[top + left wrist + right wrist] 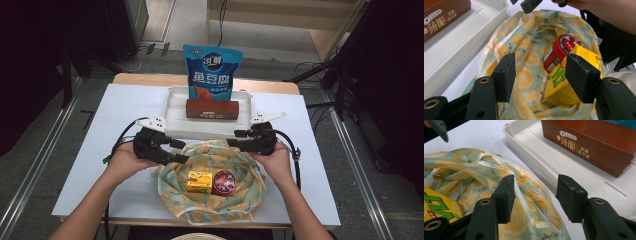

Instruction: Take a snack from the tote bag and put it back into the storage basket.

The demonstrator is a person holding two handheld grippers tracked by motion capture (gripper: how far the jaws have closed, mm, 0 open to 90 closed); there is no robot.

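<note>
**Bag rim lies under both grippers; right side offers the nearer purchase**

The fabric bag [212, 177], printed with orange slices, lies open on the white table [100, 150], directly between the person's two hands and just in front of the white tray [172, 107]. Inside it sit a yellow carton [199, 181] and a red-lidded can [225, 182], side by side and touching, the carton towards the left hand.

The left gripper [177, 152] hovers at the bag's left rim, pointing inward across the mouth. Its jaws stand wide, with nothing pinched. In the left gripper view the carton [564, 82] lies just beyond and partly behind the right-hand pad, the can [560, 51] further off. The carton's long axis runs roughly along the line of the jaws, not across them.

The right gripper [239, 138] hovers at the bag's upper right rim, near the tray's front wall. Its jaws are partly open and hold nothing. In the right gripper view a raised fold of the bag's rim [524, 187] passes between the pads, close to the left one and not pressed by either.

Judgement: the right gripper is the better placed to seize fabric, since the rim lies within its gap. The left gripper is nearer the carton, but would need to shift sideways to straddle it.

The brown Oreo box [212, 109] and the blue snack pouch [212, 70] stand in the tray, well apart from both grippers.
</note>
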